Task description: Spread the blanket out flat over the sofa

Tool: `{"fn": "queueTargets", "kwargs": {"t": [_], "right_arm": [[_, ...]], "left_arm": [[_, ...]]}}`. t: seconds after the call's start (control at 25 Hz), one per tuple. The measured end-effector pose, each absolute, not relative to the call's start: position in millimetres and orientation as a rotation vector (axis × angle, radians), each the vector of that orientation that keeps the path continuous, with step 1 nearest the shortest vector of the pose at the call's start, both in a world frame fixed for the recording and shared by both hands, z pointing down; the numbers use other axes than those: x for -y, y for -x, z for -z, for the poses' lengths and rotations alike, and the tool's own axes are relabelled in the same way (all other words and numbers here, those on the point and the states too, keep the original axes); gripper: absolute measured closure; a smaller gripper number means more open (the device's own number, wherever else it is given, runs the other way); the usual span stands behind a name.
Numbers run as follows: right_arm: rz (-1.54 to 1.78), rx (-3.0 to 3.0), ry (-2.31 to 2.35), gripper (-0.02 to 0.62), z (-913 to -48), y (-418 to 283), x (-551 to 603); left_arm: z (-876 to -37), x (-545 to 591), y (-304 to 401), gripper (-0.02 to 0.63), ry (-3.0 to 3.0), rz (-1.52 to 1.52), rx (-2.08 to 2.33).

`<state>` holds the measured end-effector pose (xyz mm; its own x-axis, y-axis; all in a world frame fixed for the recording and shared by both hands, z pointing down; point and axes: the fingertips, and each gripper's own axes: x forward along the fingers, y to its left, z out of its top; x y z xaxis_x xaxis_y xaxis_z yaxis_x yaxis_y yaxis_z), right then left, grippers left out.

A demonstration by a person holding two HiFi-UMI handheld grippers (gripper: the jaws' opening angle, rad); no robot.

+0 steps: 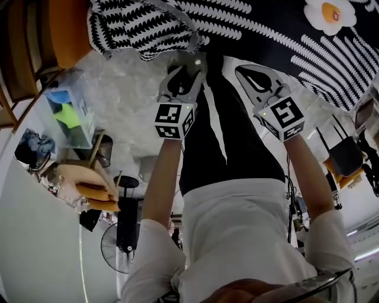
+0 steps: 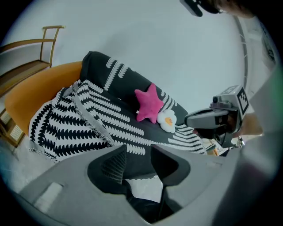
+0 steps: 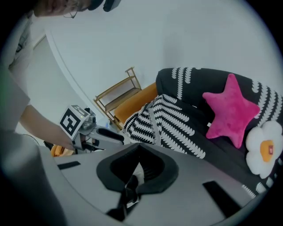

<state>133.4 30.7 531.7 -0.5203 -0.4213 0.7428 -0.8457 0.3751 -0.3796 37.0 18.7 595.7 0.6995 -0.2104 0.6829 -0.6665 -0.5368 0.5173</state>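
Note:
The black-and-white fern-patterned blanket point(image 1: 249, 23) point(image 2: 110, 114) point(image 3: 177, 123) lies over the orange sofa point(image 2: 40, 88). Its left part is folded back in a bunched heap point(image 1: 142, 26), and the sofa's orange end point(image 1: 65, 23) is bare there. A pink star pillow point(image 2: 149, 103) point(image 3: 232, 110) and a fried-egg pillow point(image 1: 330, 13) point(image 2: 168, 120) rest on the blanket. My left gripper point(image 1: 185, 70) point(image 2: 140, 164) hangs in front of the sofa, open, with nothing between its pads. My right gripper point(image 1: 249, 74) point(image 3: 135, 178) is level beside it, its pads together, clear of the blanket.
A wooden rack point(image 2: 31, 53) point(image 3: 117, 95) stands left of the sofa. On the floor to my left are a clear storage box point(image 1: 71, 112), a wooden stool point(image 1: 89, 183) and a fan point(image 1: 118, 248). A black router-like device point(image 1: 343, 154) sits on my right.

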Motion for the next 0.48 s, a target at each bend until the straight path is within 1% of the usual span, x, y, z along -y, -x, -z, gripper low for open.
{"fn": "queueTargets", "kwargs": {"t": [0.48], "right_arm": [[-1.113, 2.133, -1.061, 0.594, -636, -129, -53]], "left_arm": [[-732, -24, -52, 0.422, -2.046, -0.841, 0.691]]}}
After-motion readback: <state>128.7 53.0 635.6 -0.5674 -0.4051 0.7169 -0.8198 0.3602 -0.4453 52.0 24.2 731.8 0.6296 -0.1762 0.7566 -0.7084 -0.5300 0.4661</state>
